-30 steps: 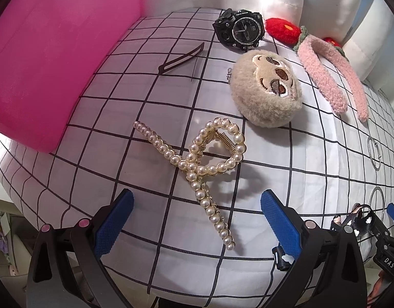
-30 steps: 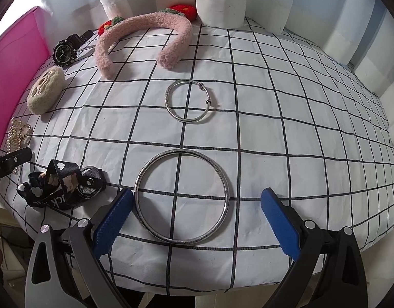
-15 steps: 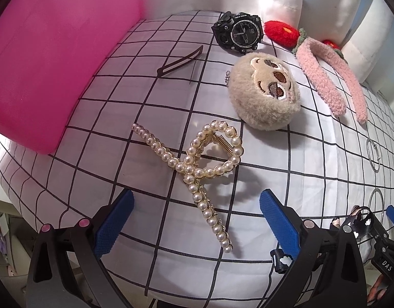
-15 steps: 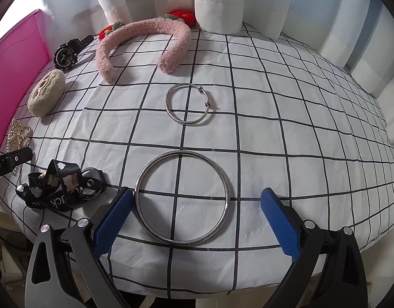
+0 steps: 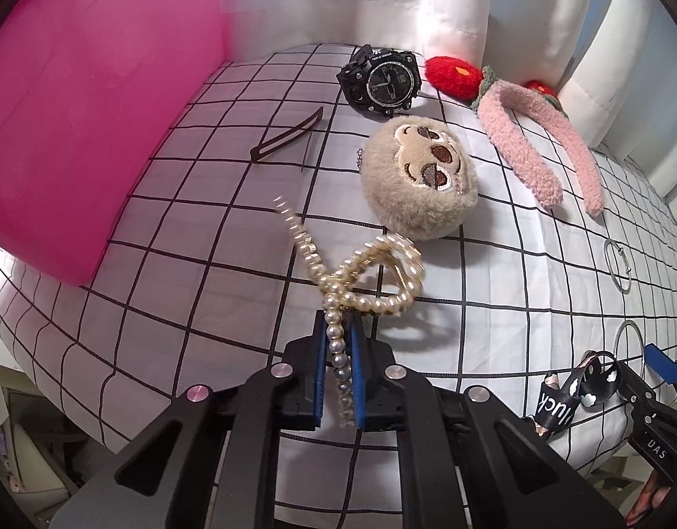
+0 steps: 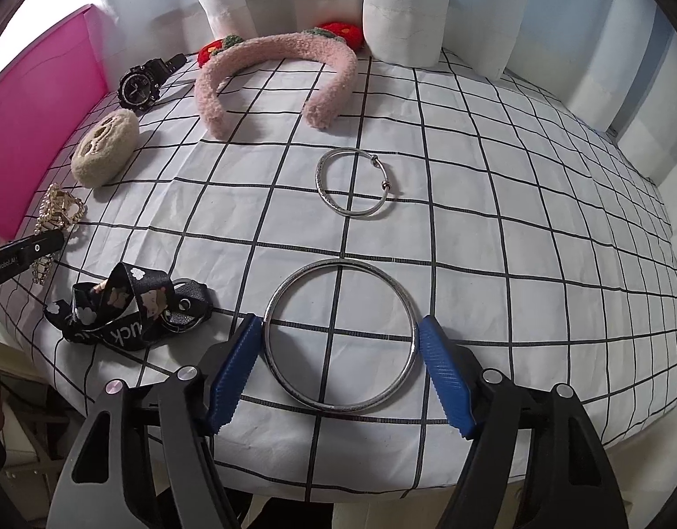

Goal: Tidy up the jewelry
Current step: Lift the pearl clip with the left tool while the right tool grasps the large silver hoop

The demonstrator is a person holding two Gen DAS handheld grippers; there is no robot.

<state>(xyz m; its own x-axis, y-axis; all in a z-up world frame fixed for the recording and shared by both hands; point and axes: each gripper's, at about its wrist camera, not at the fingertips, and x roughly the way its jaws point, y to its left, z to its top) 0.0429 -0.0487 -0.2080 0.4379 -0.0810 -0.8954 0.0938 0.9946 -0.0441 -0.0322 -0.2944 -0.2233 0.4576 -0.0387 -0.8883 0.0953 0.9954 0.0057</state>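
Moved: left gripper [image 5: 338, 370] has snapped closed from wide open, and the pearl clip [image 5: 360, 277] that lay flat now tips up off the cloth [image 5: 184, 264], blurred.
Left gripper: clenched on the clip's lower pearl arm, blue pads tight on either side.
Clip: at 12 o'clock from the left jaws, loop end lifted, shadow beneath it; plush [image 5: 420, 185] just beyond at 1 o'clock.
Right gripper [image 6: 340, 366]: jaws closing around the big bangle [image 6: 340, 339], one pad at 9 o'clock of the ring, one at 3 o'clock; each pad is right at the rim, and I cannot tell if they press yet.
Big bangle: flat on the cloth, between the right pads.
Small bangle [image 6: 353, 185]: at 12 o'clock from the big one, well apart.
Strap [image 6: 126, 308]: black, printed, at 9 o'clock of the big bangle, near it.
Far side: watch [image 5: 382, 83] and pink headband [image 6: 276, 75] at the back edge.
Pink box [image 5: 87, 110]: at 10 o'clock of the clip.
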